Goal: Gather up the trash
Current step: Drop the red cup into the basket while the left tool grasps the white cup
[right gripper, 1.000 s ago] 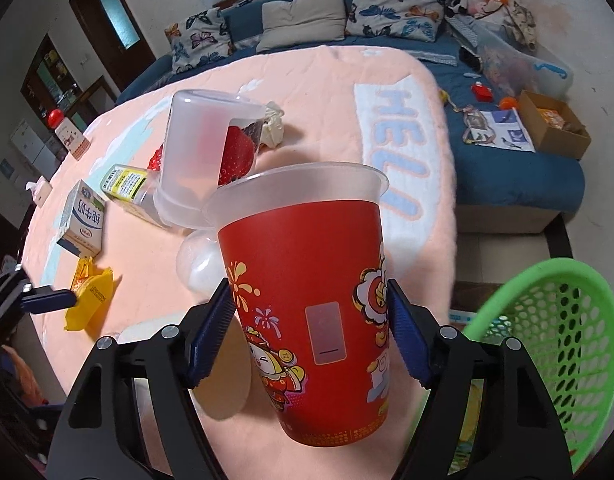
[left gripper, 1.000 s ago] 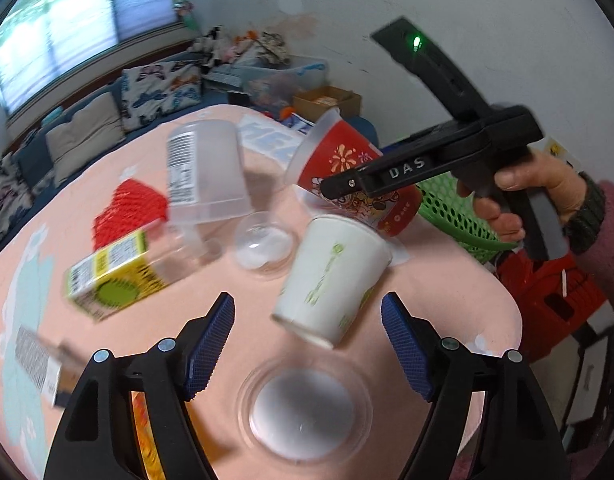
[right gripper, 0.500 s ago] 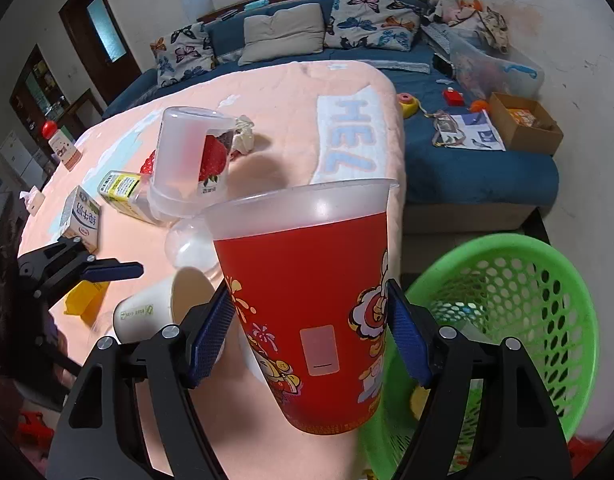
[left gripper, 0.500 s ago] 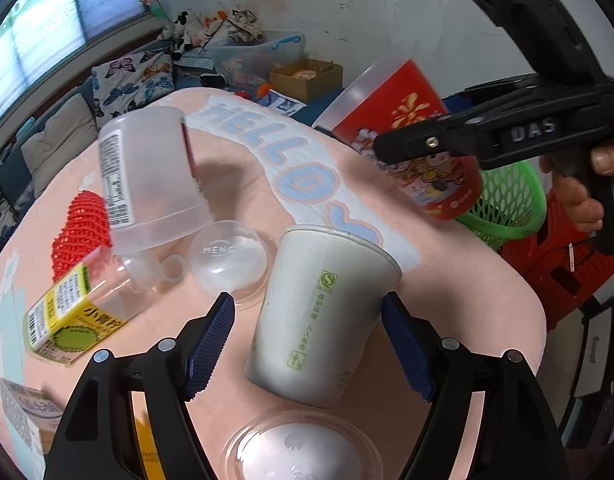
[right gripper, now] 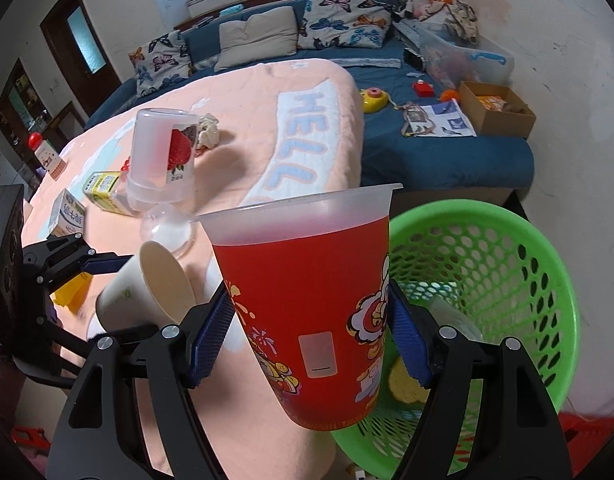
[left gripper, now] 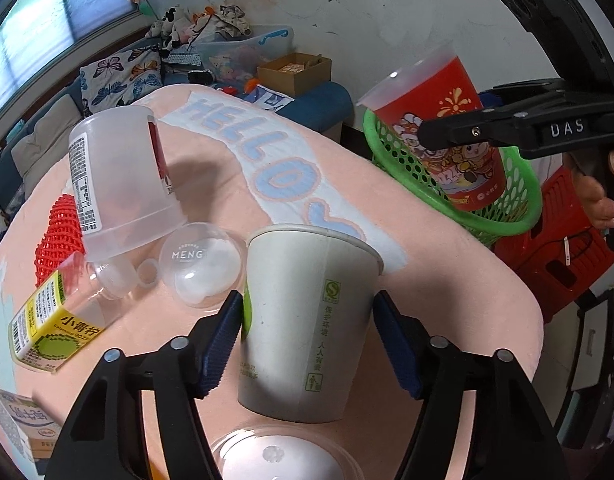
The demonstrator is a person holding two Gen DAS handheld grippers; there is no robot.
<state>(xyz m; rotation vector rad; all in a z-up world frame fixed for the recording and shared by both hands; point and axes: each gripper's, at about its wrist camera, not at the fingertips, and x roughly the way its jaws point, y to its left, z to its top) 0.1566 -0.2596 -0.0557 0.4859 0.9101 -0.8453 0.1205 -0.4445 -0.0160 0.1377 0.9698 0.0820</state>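
My right gripper (right gripper: 309,338) is shut on a red plastic cup (right gripper: 319,300) and holds it tilted above the rim of the green mesh basket (right gripper: 507,264). The cup also shows in the left wrist view (left gripper: 447,140), over the basket (left gripper: 503,208). My left gripper (left gripper: 307,340) has its blue pads against both sides of a white paper cup (left gripper: 303,328) that lies on the pink table cover (left gripper: 447,280). From the right wrist view the paper cup (right gripper: 147,288) lies with its mouth toward the camera.
On the table stand an upturned clear strawberry cup (left gripper: 119,176), clear dome lids (left gripper: 203,268), a yellow-green juice carton (left gripper: 51,328), red foam netting (left gripper: 55,228) and a milk carton (right gripper: 69,214). A blue sofa bed (right gripper: 427,152) lies behind. The basket holds some trash.
My right gripper has carried the red cup off the table edge to above the green basket. My left gripper has moved forward and closed around the white paper cup.
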